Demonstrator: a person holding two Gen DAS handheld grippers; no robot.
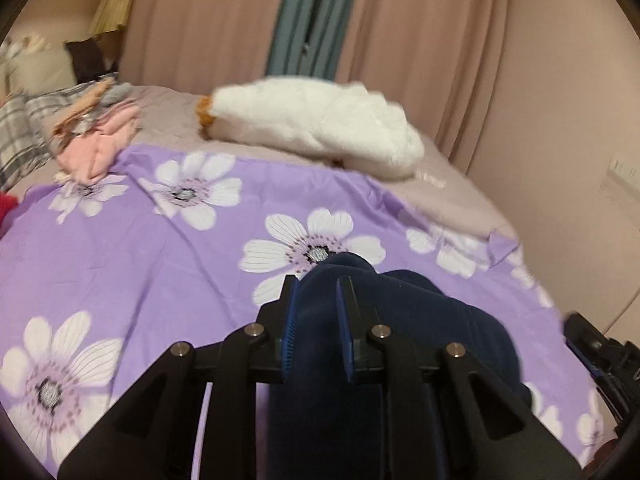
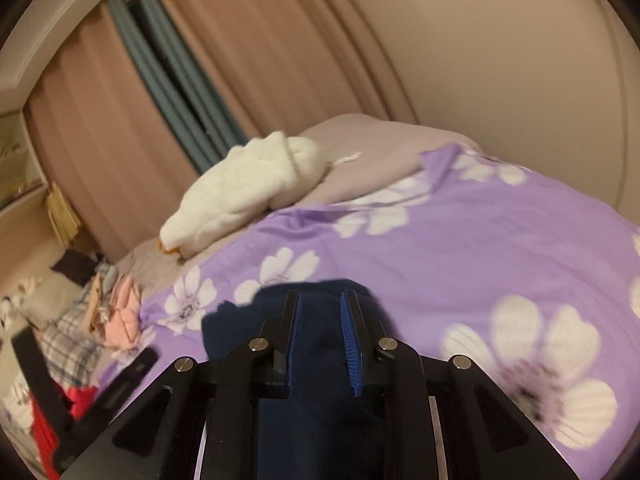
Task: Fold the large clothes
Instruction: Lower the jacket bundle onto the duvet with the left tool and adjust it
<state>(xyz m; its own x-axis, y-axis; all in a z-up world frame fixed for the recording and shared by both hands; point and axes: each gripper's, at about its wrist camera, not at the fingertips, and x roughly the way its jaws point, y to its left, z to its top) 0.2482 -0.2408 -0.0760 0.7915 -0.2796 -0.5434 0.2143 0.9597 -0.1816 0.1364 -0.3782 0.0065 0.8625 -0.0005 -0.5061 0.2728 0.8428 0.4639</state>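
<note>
A navy blue garment is bunched between the blue pads of my left gripper, which is shut on a thick fold of it above the purple flowered bedsheet. In the right wrist view my right gripper is shut on another part of the same navy garment, which hangs down below the fingers. The view is tilted. The right gripper shows at the right edge of the left wrist view. The left gripper's black frame shows at the lower left of the right wrist view.
A white plush toy lies at the far side of the bed. A pile of pink and plaid clothes sits at the far left, with something red near it. Pink curtains and a wall stand behind the bed.
</note>
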